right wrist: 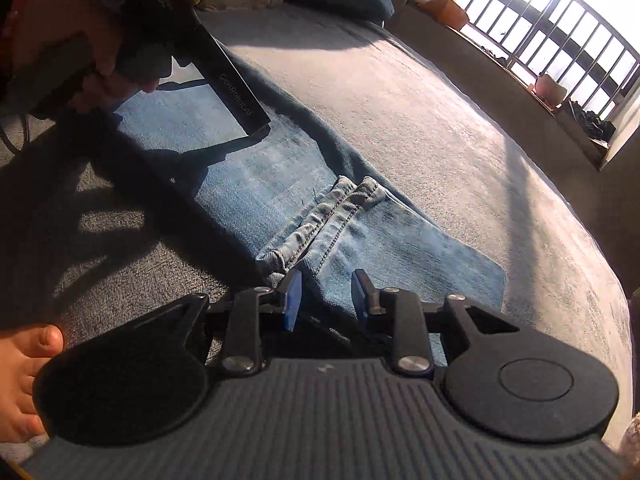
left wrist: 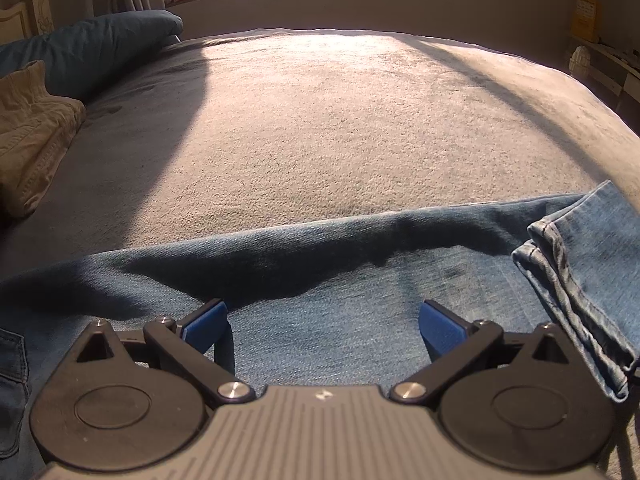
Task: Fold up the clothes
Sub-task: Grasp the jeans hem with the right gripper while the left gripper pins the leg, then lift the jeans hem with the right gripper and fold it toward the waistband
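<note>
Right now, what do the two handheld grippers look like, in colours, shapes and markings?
Each gripper, left gripper and right gripper, has black linkage arms, silver pivot screws, round black discs, blue finger pads and a grey ribbed body. From the right wrist view, the left one's black bar carries pale lettering.

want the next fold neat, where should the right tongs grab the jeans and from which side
Grip the stacked leg hems of the jeans, where two stitched edges lie together. Come from the near end, sliding one finger under; the right tongs already sit there, apparently empty.
</note>
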`<state>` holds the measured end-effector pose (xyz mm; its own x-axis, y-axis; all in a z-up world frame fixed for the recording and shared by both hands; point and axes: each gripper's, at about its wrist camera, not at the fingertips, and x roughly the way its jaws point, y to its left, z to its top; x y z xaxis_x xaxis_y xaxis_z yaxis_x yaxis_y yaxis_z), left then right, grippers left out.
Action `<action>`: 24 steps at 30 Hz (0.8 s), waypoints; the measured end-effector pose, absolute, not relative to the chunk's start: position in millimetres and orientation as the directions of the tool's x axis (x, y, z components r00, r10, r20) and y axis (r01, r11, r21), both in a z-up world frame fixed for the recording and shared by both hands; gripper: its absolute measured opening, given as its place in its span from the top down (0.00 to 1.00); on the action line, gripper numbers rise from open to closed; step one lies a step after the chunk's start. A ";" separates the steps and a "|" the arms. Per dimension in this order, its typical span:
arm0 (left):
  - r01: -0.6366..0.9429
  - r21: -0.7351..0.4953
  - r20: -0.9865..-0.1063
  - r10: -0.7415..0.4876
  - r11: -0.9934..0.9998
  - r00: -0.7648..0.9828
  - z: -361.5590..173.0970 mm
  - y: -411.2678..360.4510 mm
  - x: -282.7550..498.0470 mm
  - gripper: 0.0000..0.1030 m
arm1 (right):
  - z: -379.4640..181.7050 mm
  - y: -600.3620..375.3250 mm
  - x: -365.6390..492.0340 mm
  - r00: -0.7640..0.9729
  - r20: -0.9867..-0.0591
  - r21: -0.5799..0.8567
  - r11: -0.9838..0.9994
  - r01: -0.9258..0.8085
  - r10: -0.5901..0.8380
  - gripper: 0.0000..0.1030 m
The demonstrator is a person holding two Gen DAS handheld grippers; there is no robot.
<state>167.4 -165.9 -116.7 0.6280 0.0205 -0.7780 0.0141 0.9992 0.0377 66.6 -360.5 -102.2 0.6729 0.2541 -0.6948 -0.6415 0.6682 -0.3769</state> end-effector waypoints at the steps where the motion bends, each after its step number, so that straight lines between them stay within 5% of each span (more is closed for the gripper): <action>1: 0.014 0.040 -0.778 0.023 0.999 0.628 -116.8 -166.3 167.5 0.00 | -102.5 -359.3 65.1 0.666 -0.698 -0.378 0.654 -0.655 0.263 0.75; 6: 0.007 0.041 -0.778 0.028 0.999 0.628 -117.7 -167.3 167.9 0.00 | -103.8 -355.5 63.6 0.679 -0.690 -0.418 0.629 -0.656 0.250 0.76; 11: 0.010 0.042 -0.776 0.027 0.999 0.630 -117.9 -167.3 166.7 0.00 | -98.1 -359.8 73.3 0.672 -0.687 -0.321 0.715 -0.621 0.275 0.95; 24: 0.014 0.039 -0.774 0.021 0.999 0.633 -118.7 -165.2 167.5 0.00 | -65.2 -365.0 54.2 0.688 -0.637 -0.202 0.785 -0.585 0.348 0.96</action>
<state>167.5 -165.2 -118.7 0.6331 0.0209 -0.7738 0.0140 0.9992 0.0385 54.2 -365.0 -65.2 0.6876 0.3477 -0.6375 -0.5848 0.7855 -0.2024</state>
